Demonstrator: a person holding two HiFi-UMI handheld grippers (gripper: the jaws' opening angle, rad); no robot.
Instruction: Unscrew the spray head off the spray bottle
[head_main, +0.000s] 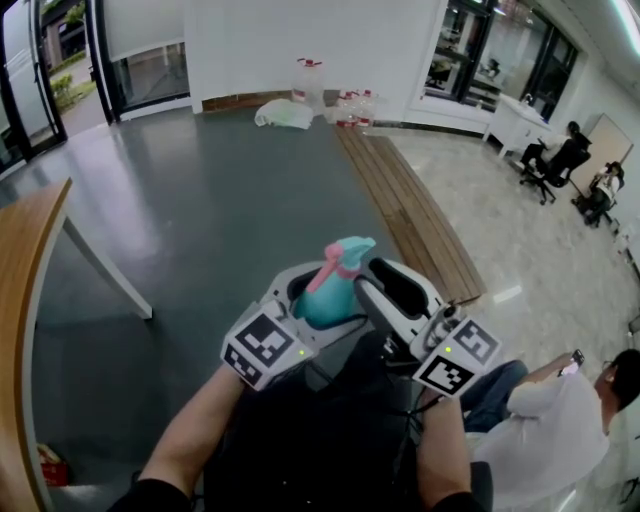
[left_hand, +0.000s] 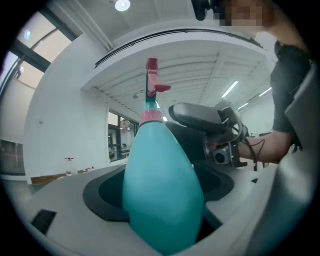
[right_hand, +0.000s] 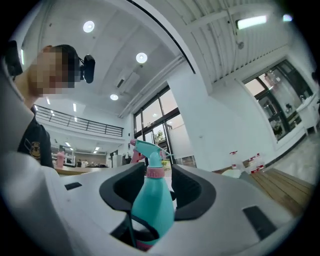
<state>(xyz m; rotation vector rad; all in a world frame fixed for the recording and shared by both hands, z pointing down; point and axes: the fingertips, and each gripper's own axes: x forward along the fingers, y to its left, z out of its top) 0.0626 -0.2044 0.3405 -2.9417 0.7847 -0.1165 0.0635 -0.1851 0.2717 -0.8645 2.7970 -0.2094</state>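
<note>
A teal spray bottle (head_main: 325, 300) with a pink collar and a teal spray head (head_main: 347, 252) is held over the person's lap. My left gripper (head_main: 312, 298) is shut on the bottle's body (left_hand: 162, 195), which fills the gap between its jaws; the spray head (left_hand: 152, 82) points away from it. My right gripper (head_main: 385, 285) sits close on the right, jaws wide. In the right gripper view the bottle (right_hand: 152, 205) stands between the jaws with a gap on each side, and the pads do not press on it. The spray head (right_hand: 146, 149) rises past the jaw tips.
A wooden table edge (head_main: 25, 300) runs along the left. A long wooden bench (head_main: 410, 210) lies ahead on the dark floor. Spare bottles and a bag (head_main: 310, 100) sit by the far wall. A seated person (head_main: 560, 420) is at the lower right.
</note>
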